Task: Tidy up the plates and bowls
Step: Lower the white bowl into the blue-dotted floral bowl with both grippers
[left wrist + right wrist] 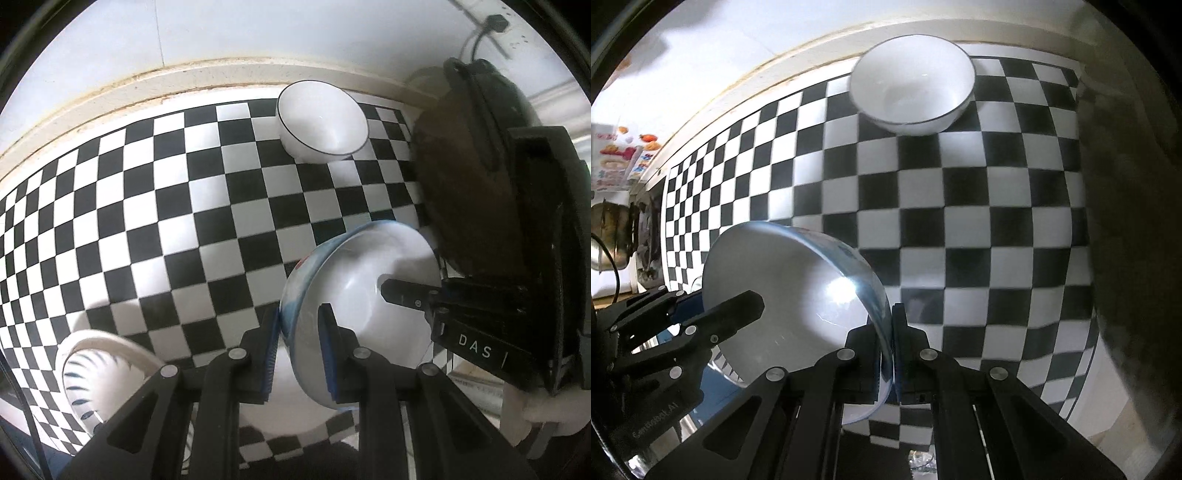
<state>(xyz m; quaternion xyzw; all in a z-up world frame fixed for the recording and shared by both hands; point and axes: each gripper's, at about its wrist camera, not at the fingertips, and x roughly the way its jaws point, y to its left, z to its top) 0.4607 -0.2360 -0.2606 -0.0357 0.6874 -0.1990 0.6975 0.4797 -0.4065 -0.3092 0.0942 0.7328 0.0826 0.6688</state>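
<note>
A white bowl with a blue-patterned outside [369,280] [783,280] hangs tilted above the checkered cloth, held by both grippers at once. My left gripper [299,321] is shut on its left rim, one pad inside and one outside. My right gripper [888,317] is shut on the opposite rim. Each gripper shows in the other's view: the right gripper's inner finger [402,295] inside the bowl, the left gripper [705,302] at the bowl's far edge. A white bowl with a thin dark rim [321,122] [912,85] stands at the back of the cloth.
A white dish with blue stripes [92,373] [726,365] lies below at the cloth's near left. The black-and-white checkered cloth [166,221] [979,221] runs up to a cream wall ledge [110,99]. A dark brown surface [1130,221] borders the right. A metal kettle [609,232] stands far left.
</note>
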